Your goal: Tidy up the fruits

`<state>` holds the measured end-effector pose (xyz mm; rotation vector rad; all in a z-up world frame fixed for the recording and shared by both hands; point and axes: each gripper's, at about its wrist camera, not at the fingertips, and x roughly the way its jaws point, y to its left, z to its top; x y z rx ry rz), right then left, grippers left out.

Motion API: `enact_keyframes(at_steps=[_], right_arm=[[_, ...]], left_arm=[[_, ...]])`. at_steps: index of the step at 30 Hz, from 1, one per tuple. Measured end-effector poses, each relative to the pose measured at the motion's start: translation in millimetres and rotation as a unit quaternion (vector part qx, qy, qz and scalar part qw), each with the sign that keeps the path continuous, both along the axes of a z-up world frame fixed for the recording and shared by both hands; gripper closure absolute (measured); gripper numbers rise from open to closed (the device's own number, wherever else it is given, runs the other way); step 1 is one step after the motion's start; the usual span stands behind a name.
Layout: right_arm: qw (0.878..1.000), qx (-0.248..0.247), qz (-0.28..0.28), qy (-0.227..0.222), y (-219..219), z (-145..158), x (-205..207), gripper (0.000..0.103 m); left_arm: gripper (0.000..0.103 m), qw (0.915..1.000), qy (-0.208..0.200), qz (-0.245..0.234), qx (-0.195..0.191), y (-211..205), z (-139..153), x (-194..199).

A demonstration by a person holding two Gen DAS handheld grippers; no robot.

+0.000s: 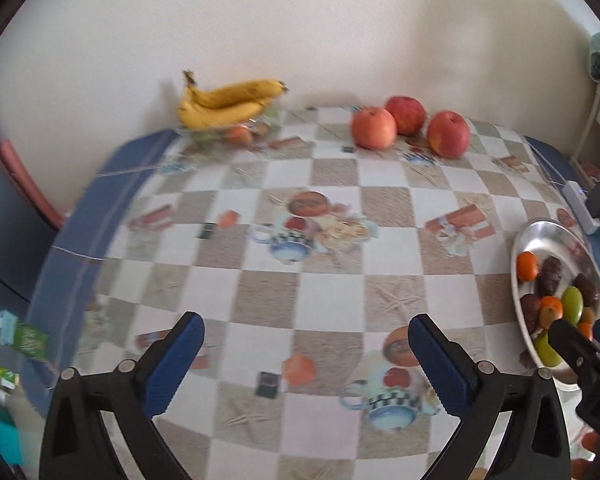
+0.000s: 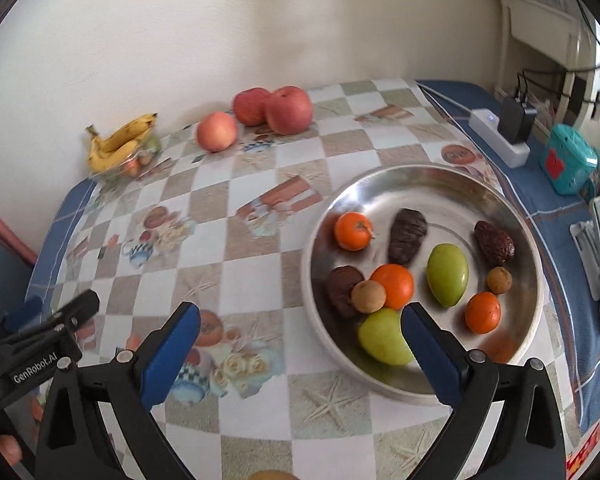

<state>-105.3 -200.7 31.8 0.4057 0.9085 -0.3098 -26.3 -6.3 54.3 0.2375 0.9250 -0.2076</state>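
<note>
Checked oilcloth with teapot prints covers the table [image 2: 260,280], which stands against a plain cream wall. At the upper left of the right wrist view, a bunch of bananas [image 2: 120,142] lies over a clear bowl [image 2: 134,166] holding small fruit. Right of it, along the wall, stand three apples [image 2: 274,110], two touching. At centre right a metal dish [image 2: 440,184] holds oranges, green fruits, dark wrinkled fruits and small brown ones. The left gripper [image 1: 306,356] hangs with fingers spread wide over bare cloth, holding nothing. The right gripper [image 2: 300,344] is likewise spread and empty, its right finger [image 2: 432,356] overlapping the dish's near rim.
</note>
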Motion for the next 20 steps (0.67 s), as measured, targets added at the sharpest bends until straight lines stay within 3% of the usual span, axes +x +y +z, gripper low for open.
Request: enact_keyframes(at_steps=[6, 15, 20], right_arm=[[0.999, -0.022, 0.024, 0.000, 22, 6, -4, 0.003], [0.999, -0.033, 0.037, 0.018, 29, 1, 1, 0.003], [0.998, -0.038, 0.042, 0.024, 30, 0, 2, 0.003]], left_arm=[[0.000, 0.9992, 0.005, 0.035, 0.020, 18, 3, -11], [0.000, 0.9952, 0.062, 0.053, 0.053, 27, -19, -8], [0.000, 0.9952, 0.079, 0.050, 0.031, 31, -22, -8]])
